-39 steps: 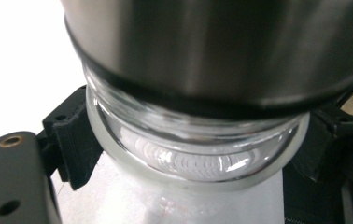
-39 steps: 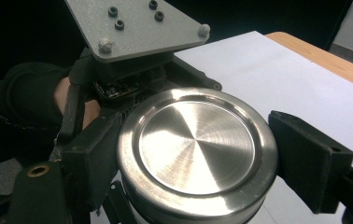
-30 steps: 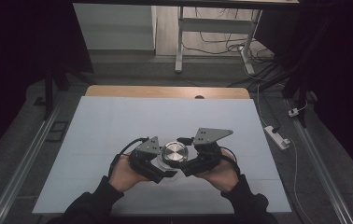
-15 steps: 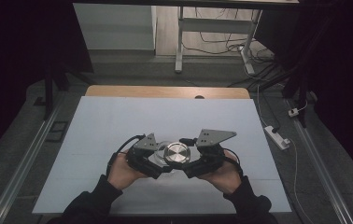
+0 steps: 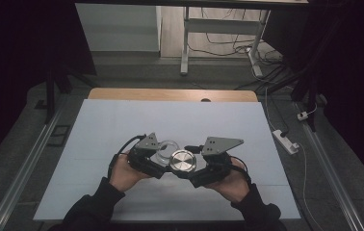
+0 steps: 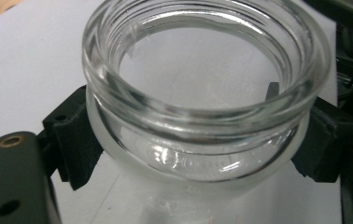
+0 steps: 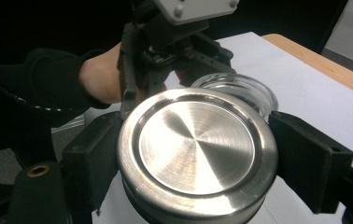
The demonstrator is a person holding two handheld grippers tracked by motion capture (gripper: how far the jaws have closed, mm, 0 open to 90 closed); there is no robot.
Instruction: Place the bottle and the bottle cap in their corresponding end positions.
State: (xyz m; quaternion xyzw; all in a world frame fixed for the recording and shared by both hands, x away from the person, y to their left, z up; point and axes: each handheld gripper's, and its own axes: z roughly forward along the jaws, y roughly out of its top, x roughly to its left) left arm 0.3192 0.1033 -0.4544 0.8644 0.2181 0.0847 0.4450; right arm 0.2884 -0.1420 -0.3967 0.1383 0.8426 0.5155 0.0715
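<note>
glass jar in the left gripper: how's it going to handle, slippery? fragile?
The jar is likely slippery: smooth clear glass, with the left gripper gripping just below the threaded rim. Probably rigid but breakable if dropped on the table. Thick walls suggest it's heavyish for its size.

No writing, label, brand, number or sign can be read on anything in these views.
</note>
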